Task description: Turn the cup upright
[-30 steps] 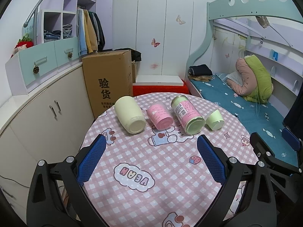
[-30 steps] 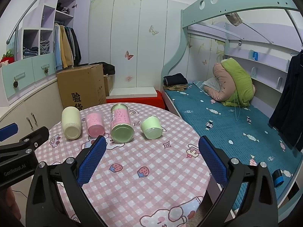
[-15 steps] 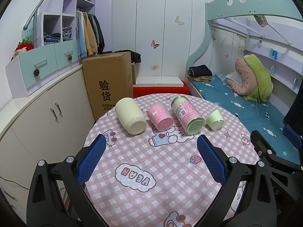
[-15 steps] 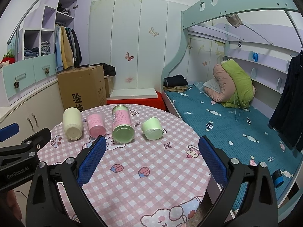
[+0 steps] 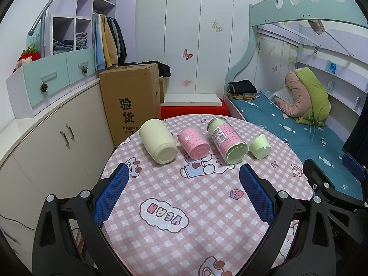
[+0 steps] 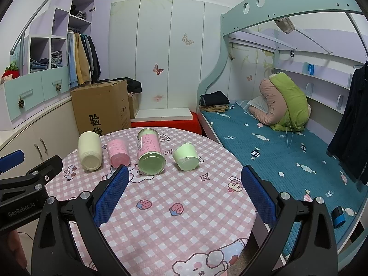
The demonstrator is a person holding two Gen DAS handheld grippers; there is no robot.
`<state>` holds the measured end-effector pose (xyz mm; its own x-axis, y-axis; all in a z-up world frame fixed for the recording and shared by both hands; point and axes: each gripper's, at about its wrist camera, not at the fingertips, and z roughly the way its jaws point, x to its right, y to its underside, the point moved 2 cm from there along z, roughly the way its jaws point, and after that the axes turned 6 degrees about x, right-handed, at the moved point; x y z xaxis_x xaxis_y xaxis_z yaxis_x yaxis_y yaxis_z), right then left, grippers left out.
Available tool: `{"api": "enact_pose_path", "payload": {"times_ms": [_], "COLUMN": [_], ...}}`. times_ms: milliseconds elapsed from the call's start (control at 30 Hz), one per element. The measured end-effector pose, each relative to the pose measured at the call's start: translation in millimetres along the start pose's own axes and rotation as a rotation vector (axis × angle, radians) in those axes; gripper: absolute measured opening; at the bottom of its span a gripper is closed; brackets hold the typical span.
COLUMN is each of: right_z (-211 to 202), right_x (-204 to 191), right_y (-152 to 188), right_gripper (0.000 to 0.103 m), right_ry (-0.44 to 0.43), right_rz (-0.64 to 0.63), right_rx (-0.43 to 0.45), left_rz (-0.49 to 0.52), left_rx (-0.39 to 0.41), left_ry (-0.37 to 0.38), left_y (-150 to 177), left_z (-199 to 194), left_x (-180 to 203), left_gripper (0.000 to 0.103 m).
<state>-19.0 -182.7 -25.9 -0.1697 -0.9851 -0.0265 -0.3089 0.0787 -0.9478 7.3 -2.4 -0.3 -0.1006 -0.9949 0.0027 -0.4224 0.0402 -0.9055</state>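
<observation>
Nearest, the left gripper [image 5: 182, 192] and right gripper [image 6: 185, 193] hang wide open and empty over the checked table [image 5: 207, 207]. Farther off, toward twelve o'clock, four cups lie on their sides in a row: cream cup [image 5: 158, 144], pink cup [image 5: 193, 144], tall cup [image 5: 226, 143], small green cup [image 5: 259, 146]. It looks like the reach hasn't begun; next, one gripper must close on a cup's side and tip it upright.

"验货" on cardboard box [image 5: 130, 101]; "GenRobot.AI" on left gripper [image 6: 20, 207].
</observation>
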Motion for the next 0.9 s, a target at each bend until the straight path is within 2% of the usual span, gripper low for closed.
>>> {"api": "enact_pose_path", "payload": {"times_ms": [900], "right_z": [1.1], "right_x": [1.7], "right_y": [0.3], "right_gripper": [0.094], "right_ry": [0.000], "right_rz": [0.003], "right_rx": [0.000], "left_rz": [0.015], "left_rx": [0.002], "left_ry": [0.000], "left_y": [3.8], "left_z": [0.4], "left_x": [3.5], "left_gripper": [0.096]}}
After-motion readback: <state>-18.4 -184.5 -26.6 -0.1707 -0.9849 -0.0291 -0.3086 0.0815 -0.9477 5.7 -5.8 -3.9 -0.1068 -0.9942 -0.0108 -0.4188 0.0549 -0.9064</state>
